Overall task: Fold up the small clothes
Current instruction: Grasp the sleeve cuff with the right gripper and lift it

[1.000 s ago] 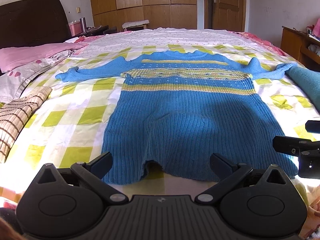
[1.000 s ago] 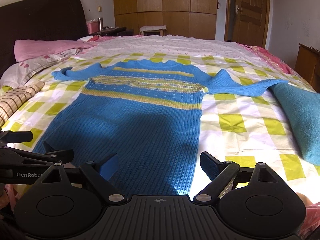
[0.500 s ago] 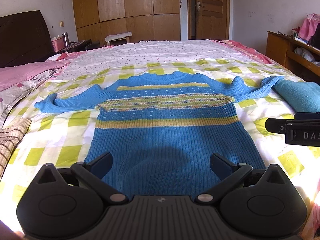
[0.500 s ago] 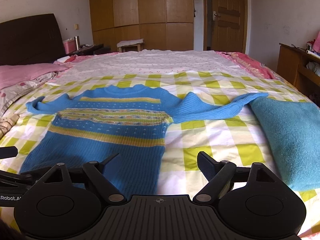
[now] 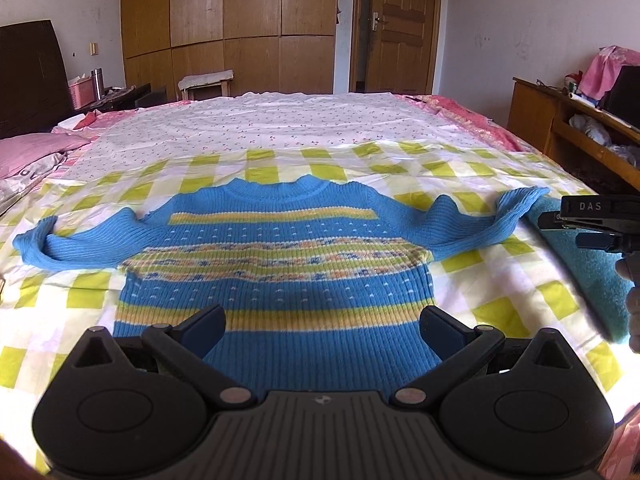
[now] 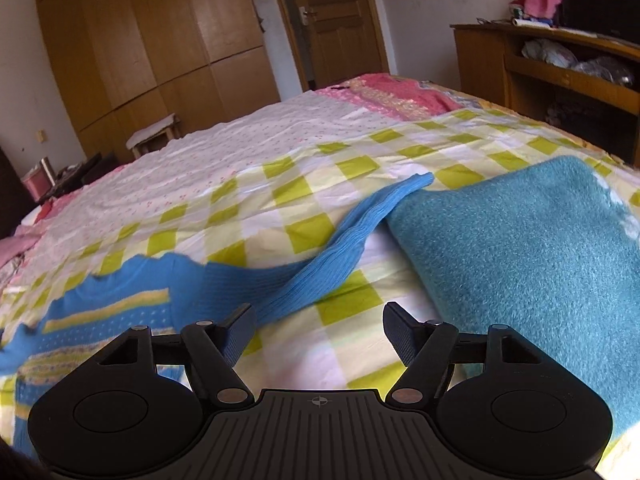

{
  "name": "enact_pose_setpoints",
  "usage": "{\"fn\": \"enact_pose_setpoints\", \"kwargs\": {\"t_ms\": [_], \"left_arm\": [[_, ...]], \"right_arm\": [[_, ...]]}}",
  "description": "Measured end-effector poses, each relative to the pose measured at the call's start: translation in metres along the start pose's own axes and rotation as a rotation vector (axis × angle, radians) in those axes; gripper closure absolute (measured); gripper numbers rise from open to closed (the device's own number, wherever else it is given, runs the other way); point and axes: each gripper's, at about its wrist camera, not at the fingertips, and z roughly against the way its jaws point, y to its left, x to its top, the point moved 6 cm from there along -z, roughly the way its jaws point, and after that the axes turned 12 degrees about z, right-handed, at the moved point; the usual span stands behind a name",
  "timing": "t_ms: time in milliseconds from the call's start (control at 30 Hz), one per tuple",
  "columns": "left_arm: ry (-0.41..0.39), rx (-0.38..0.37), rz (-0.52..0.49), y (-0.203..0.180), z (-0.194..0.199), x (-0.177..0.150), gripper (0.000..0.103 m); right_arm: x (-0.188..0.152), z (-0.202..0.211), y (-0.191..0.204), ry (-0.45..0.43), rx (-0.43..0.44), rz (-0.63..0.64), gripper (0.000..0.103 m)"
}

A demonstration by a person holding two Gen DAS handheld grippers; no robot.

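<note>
A small blue knitted sweater with yellow and patterned stripes lies flat on the checked bedspread, both sleeves spread sideways. My left gripper hovers open over the sweater's lower body, nothing between its fingers. In the right wrist view the sweater's right sleeve runs up toward a teal fleece item. My right gripper hangs just in front of that sleeve, tilted; its jaws are closing, with only bedspread showing between them. The right gripper also shows at the right edge of the left wrist view.
The teal fleece item lies at the bed's right side, touching the sleeve's cuff. Pink pillows are at the left. A wooden desk stands right of the bed; wardrobe and door behind.
Both grippers have moved forward along the sweater. The right one has swung right, from the sweater's body to its right sleeve, rolled, and its jaws have narrowed. The left stays open.
</note>
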Motion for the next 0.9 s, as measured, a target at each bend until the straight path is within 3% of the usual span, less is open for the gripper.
{"fn": "enact_pose_setpoints", "kwargs": {"t_ms": [167, 667, 900], "left_arm": [[-0.008, 0.003, -0.031, -0.022, -0.026, 0.009, 0.000], [0.023, -0.006, -0.114, -0.069, -0.073, 0.009, 0.000], [0.042, -0.001, -0.119, -0.070, -0.075, 0.004, 0.000]], "right_arm": [[0.018, -0.041, -0.030, 0.012, 0.003, -0.126, 0.043], [0.035, -0.095, -0.025, 0.014, -0.071, 0.021, 0.050], [0.034, -0.103, -0.023, 0.034, -0.073, 0.033, 0.068]]}}
